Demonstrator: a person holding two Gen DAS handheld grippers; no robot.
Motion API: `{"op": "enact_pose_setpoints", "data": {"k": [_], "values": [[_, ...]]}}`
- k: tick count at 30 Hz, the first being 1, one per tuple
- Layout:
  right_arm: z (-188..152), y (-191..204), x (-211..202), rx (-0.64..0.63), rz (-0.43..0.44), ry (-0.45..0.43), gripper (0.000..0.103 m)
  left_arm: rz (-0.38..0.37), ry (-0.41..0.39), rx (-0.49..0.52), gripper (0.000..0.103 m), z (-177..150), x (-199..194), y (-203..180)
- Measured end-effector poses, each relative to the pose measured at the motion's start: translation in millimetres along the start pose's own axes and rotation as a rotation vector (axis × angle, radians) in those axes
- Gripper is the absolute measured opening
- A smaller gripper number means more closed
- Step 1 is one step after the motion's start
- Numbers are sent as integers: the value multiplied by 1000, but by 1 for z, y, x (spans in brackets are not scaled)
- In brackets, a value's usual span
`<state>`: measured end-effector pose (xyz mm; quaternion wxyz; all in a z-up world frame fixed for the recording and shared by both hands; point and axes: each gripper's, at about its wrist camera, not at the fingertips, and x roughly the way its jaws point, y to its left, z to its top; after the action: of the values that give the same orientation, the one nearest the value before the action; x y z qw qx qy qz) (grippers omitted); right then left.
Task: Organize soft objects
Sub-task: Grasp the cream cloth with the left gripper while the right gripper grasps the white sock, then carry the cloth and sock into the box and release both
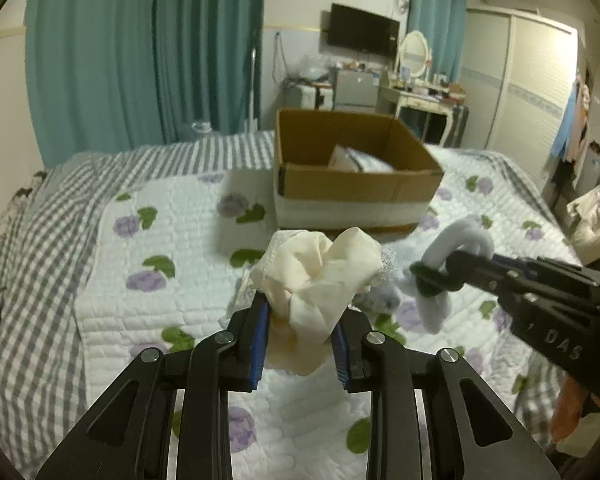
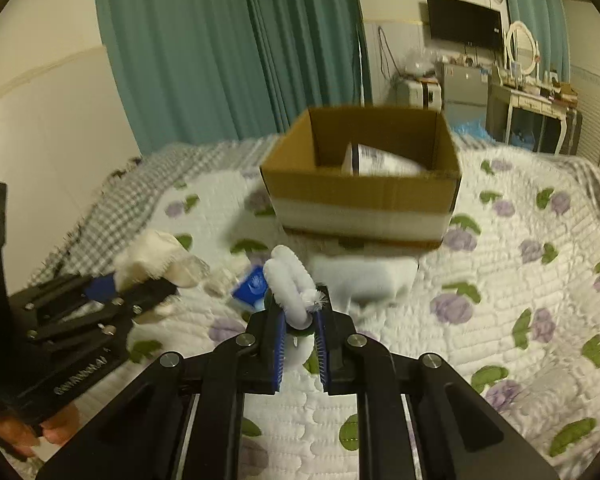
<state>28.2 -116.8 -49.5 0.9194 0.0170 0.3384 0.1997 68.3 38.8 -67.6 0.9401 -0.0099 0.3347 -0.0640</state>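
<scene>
Two soft items are held clear of the bed (image 1: 188, 216): the left tongs (image 1: 300, 320) clamp a cream cloth (image 1: 320, 276), the right tongs (image 2: 300, 332) pinch a pale sock (image 2: 288, 280). The cardboard box (image 1: 352, 184) sits just ahead of both, evidently their destination.

A cardboard box (image 1: 356, 168) sits on the bed (image 1: 180, 240), a packet (image 1: 360, 160) inside.

teal curtains (image 1: 140, 48), wall TV (image 1: 362, 34), vanity w/ mirror (image 1: 414, 50), wardrobe (image 1: 520, 80)
</scene>
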Motion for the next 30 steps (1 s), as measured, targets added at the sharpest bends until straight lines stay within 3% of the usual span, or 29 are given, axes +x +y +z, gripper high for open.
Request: {"op": "enact_pose_setpoints", "data": {"k": [9,15,22,30], "values": [[61,-15,-41,-30,-19,-160,13,-31,-79,82,27,55,-6,-24],[116,-34,-39,-83,-55,-238,13,-35,-121,120,27,105,22,-38],[172,-71,30,-83,-75,-207,13,18,-105,159,27,149,97,-41],[180,-106,116,-41,-106,-108,13,12,-7,159,31,153,171,-35]]}}
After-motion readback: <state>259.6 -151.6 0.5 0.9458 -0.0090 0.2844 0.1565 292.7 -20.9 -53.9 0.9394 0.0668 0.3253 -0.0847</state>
